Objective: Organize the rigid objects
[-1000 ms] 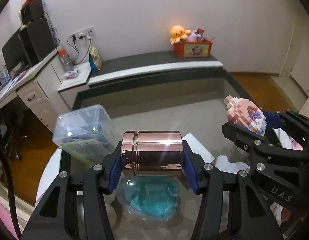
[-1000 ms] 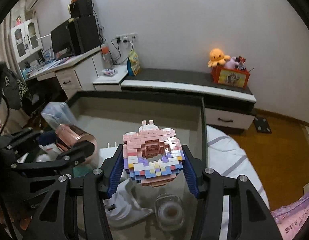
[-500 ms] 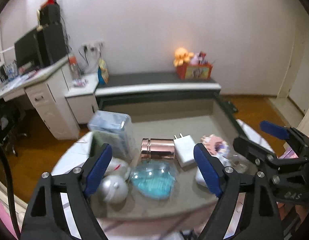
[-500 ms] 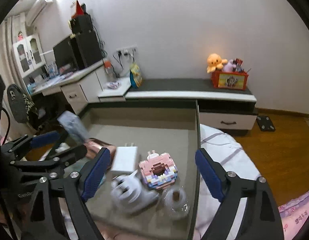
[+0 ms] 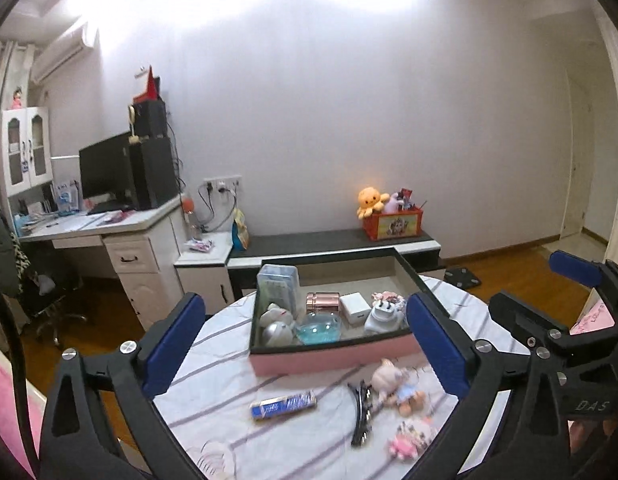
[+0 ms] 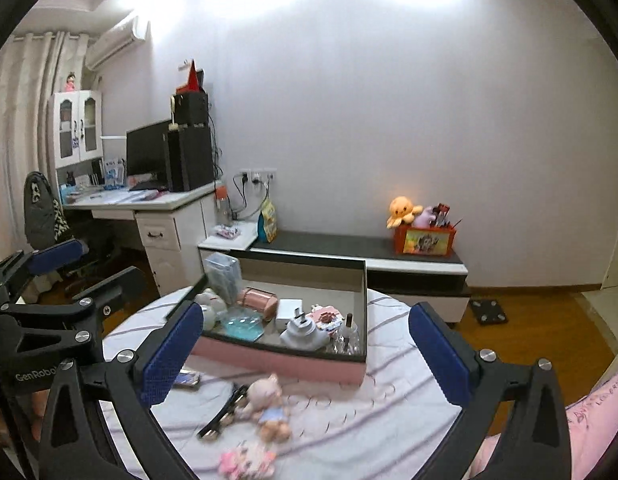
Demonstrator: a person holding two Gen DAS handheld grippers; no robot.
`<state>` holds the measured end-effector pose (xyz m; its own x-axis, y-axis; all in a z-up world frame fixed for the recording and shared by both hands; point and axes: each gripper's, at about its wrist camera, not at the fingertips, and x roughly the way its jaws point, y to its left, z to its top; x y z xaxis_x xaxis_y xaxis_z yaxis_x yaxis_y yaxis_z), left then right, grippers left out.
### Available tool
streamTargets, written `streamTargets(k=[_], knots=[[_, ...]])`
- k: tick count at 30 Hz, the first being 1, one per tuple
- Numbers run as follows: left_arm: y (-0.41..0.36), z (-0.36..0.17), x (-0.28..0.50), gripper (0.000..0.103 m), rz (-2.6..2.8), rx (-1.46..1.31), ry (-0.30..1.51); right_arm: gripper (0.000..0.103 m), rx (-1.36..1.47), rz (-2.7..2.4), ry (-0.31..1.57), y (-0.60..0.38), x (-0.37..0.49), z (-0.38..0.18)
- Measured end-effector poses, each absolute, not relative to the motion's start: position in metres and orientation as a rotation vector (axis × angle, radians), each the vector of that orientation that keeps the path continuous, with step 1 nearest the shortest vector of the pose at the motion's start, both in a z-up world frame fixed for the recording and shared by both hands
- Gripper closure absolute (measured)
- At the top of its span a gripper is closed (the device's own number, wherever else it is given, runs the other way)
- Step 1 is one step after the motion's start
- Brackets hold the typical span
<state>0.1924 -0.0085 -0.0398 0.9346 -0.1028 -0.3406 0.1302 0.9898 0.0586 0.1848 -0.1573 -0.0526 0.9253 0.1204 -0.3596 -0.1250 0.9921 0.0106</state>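
Observation:
A pink box point(image 5: 329, 358) with a dark rim stands on the round striped table. In it lie a rose-gold cylinder point(image 5: 322, 302), a white charger cube point(image 5: 354, 307), a pink brick model point(image 5: 385, 298) and a clear lidded container point(image 5: 278, 286). My left gripper point(image 5: 304, 312) hangs back from the box, above the table's near side; its jaws are opening wide with nothing between them. My right gripper point(image 6: 306, 316) is likewise drawn back, jaws opening and empty. In the right wrist view, the box point(image 6: 277, 360) holds the cylinder point(image 6: 257, 300) and the brick model point(image 6: 327, 317).
The box also holds a blue-tinted clear dish point(image 5: 319, 326), a silver ball point(image 5: 278, 333) and a white plug adapter point(image 5: 383, 317). On the cloth in front lie a blue tube point(image 5: 283, 400), a black hair clip point(image 5: 361, 408) and small dolls point(image 5: 395, 384). A desk and a low bench stand behind.
The left gripper let go of the rose-gold cylinder and the right let go of the brick model; both now lie in the box. Both grippers pulled back and up, jaws spreading wide.

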Motion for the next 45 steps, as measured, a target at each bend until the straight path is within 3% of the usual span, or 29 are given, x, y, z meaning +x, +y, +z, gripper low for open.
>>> streamTargets(k=[17, 45], knots=[[0.008, -0.009, 0.056, 0.000, -0.040, 0.077, 0.186, 0.000, -0.013, 0.137, 0.246, -0.141, 0.056, -0.024], [0.016, 0.000, 0.041, 0.000, -0.017, 0.058, 0.157, 0.000, -0.037, 0.146, 0.188, -0.129, 0.028, -0.013]])
